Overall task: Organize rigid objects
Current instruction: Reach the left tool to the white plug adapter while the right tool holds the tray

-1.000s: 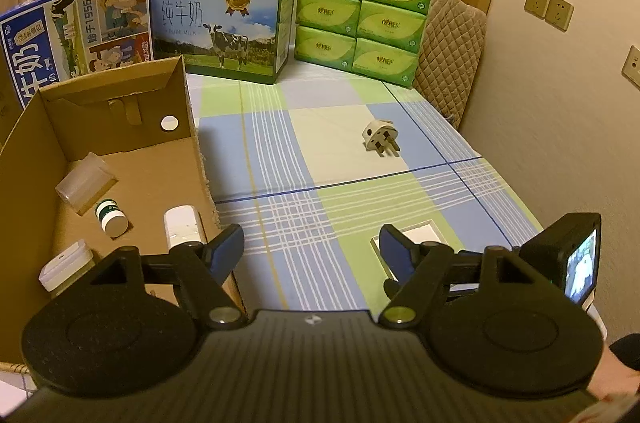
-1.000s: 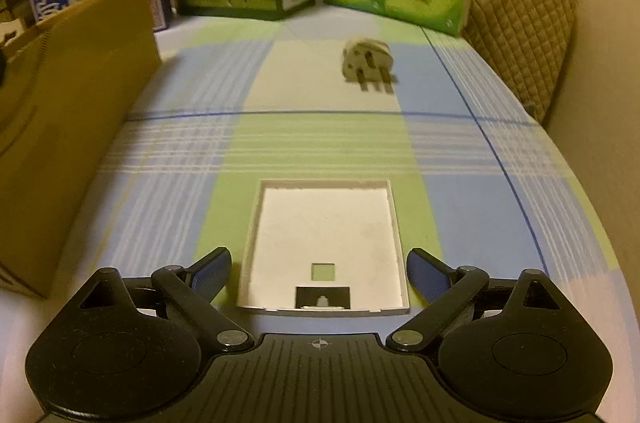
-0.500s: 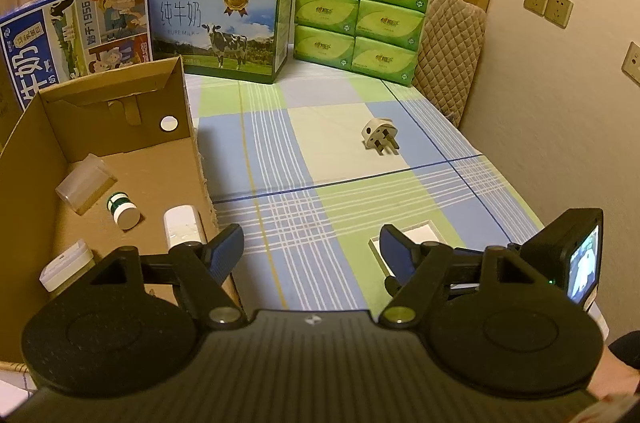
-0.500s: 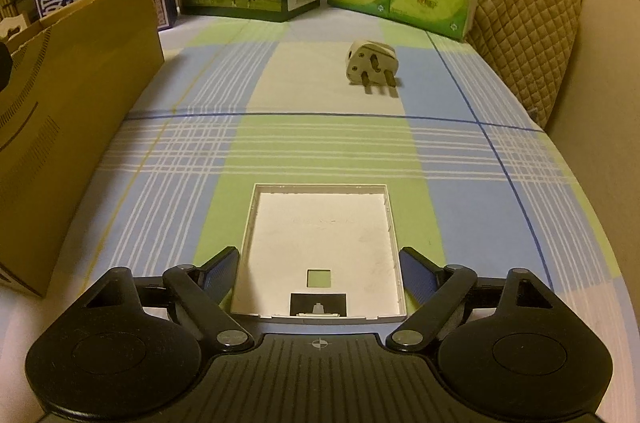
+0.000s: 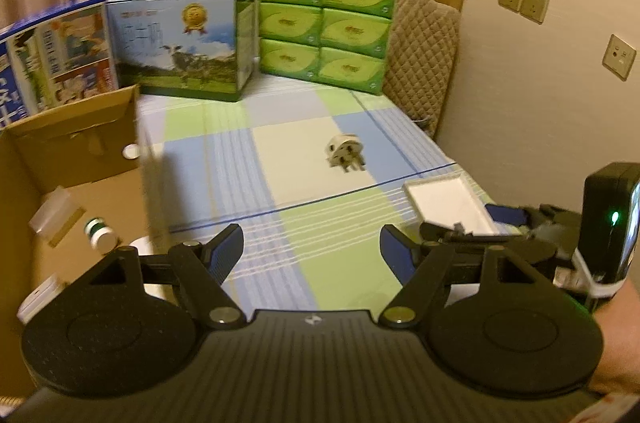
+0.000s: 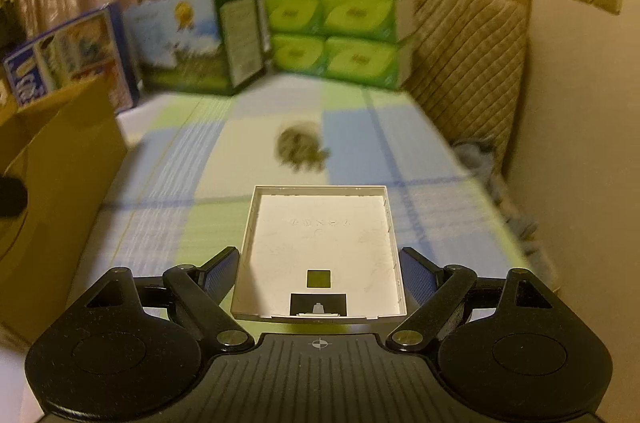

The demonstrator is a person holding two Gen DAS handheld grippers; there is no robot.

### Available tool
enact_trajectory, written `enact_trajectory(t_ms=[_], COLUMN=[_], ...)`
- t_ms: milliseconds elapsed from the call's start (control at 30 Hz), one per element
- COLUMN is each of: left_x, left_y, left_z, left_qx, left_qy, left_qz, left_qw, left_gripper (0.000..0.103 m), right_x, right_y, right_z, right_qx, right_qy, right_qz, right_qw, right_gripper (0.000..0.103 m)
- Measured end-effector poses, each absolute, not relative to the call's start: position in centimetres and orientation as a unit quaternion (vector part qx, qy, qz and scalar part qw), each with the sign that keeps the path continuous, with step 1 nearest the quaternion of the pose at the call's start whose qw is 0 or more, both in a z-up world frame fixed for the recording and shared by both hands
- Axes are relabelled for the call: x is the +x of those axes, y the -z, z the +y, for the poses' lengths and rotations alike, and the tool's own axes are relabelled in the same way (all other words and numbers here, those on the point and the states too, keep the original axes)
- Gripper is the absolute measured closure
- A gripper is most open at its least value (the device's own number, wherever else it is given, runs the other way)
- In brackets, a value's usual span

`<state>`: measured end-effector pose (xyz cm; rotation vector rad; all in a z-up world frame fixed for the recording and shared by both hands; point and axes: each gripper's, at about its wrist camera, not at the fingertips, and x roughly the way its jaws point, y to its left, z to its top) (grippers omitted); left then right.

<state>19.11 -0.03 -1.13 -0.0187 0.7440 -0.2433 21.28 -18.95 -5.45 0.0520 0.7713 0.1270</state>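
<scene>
Progress check, near to far.

Right gripper [image 6: 318,269]: my jaws have just been closing and now clamp the white plastic cover plate [image 6: 320,247] across its width, blue pads against both side walls. The left-wrist view shows the plate tilted and clear of the checked cloth on the bench [image 5: 280,183], so I judge it lifted, not yet delivered.

Left gripper [image 5: 311,251]: jaws apart, nothing between them, hanging over the bench beside the cardboard box [image 5: 76,127].

In the box so far: a clear plastic container [image 5: 52,213], a small green-and-white bottle [image 5: 100,233], a white item [image 5: 38,297] at the near left, and a white rounded piece [image 5: 140,243] partly hidden behind my left jaw. A small white disc [image 5: 130,152] shows at the far wall; I cannot tell if it is loose or a hole. I count those as sorted.

Left to do, as I read it: carry the plate to the box and release it, then fetch the white three-pin plug adapter [image 5: 345,155], which lies alone mid-bench, well apart from the box.

Beyond it stand two milk cartons [image 5: 188,43] and stacked green tissue packs [image 5: 326,27]; likely backdrop.
</scene>
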Motion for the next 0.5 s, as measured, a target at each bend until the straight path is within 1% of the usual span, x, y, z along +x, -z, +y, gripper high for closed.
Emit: enact_trajectory(t_ms=[267, 500], left_x=[23.1, 27.7], left_y=[2.3, 5.1], left_z=[-3.4, -5.6], left_qx=[-0.005, -0.009], left_qy=[0.128, 0.113], left_qz=[0.348, 0.346], left_qw=[0.929, 0.931], left_gripper=[0.031, 0.031], right_x=[24.1, 26.8], right_y=[5.1, 5.7], right_z=[-23.7, -25.6], right_qx=[0.059, 0.076], right_qy=[-0.012, 0.005], right_qz=[0.363, 0.354], right_qw=[0.930, 0.932], right_gripper=[0.021, 0.021])
